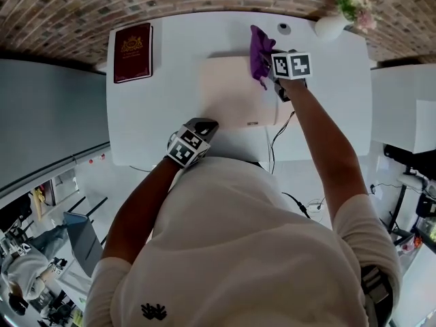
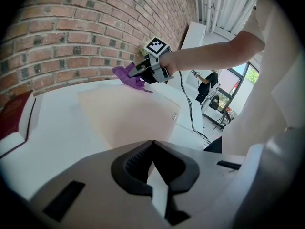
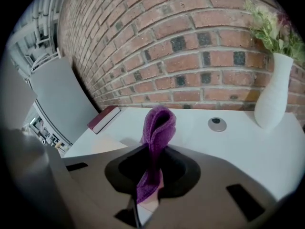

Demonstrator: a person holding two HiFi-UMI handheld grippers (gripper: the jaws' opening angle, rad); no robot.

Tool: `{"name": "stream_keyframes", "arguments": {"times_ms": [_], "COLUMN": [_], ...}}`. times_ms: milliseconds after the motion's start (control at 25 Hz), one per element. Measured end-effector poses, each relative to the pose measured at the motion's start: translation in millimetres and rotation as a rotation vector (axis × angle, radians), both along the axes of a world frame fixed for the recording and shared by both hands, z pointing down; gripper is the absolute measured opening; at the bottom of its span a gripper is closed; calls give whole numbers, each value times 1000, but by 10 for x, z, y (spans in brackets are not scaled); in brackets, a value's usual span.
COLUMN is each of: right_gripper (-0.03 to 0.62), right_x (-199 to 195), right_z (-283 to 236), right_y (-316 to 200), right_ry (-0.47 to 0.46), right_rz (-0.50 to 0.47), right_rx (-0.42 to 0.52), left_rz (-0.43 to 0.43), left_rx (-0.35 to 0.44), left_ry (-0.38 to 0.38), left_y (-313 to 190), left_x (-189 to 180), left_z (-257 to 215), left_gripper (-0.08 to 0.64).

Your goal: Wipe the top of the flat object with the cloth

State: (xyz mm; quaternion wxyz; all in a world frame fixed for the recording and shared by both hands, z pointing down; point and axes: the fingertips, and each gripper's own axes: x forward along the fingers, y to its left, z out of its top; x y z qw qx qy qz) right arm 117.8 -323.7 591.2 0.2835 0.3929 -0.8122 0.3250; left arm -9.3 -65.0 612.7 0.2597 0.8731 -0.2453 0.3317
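Observation:
A flat beige object (image 1: 235, 90) lies in the middle of the white table (image 1: 157, 114). My right gripper (image 1: 271, 65) is over its far right corner, shut on a purple cloth (image 1: 259, 53). In the right gripper view the cloth (image 3: 159, 123) stands up out of the shut jaws of the right gripper (image 3: 150, 152). My left gripper (image 1: 204, 125) hovers at the table's near edge, shut and holding nothing. The left gripper view shows the left gripper (image 2: 151, 144) pointing across the beige object (image 2: 128, 113) toward the cloth (image 2: 131, 78).
A maroon book (image 1: 133, 52) lies at the far left of the table. A white vase (image 1: 332, 26) with flowers and a small round disc (image 1: 284, 28) stand at the far right. A dark cable (image 1: 274, 142) runs off the near edge. A brick wall is behind.

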Motion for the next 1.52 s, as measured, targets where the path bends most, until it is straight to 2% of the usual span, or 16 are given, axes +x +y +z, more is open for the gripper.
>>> {"name": "stream_keyframes", "arguments": {"times_ms": [440,600,720,880,1040,1200,1320,1520], "right_gripper": [77,77,77,77,77,77,77,75], "right_x": [837,993,973,664,84,-580,-1030,-1555], "right_z": [-9,-22,-132,-385,-581,-652,-624,-497], "right_y": [-106,-117,-113,-24,139,306,412,524], "right_ry": [163,210,196,122,21,-70,-104,-156], "right_rz": [45,53,53,11,-69,-137,-178,-190], "right_rx": [62,80,99,126,129,109,91,29], "left_rz": [-4,-5,-5,-5,-3,4,14,11], "left_rx": [7,13,10,13,25,29,23,35], "left_ry": [-9,-6,-8,-7,5,4,-8,-9], "left_y": [11,5,12,21,9,9,32,39], "left_x": [-4,2,9,13,26,21,0,-13], "left_z": [6,0,4,4,-6,8,13,15], "left_gripper": [23,23,25,23,25,25,25,23]}}
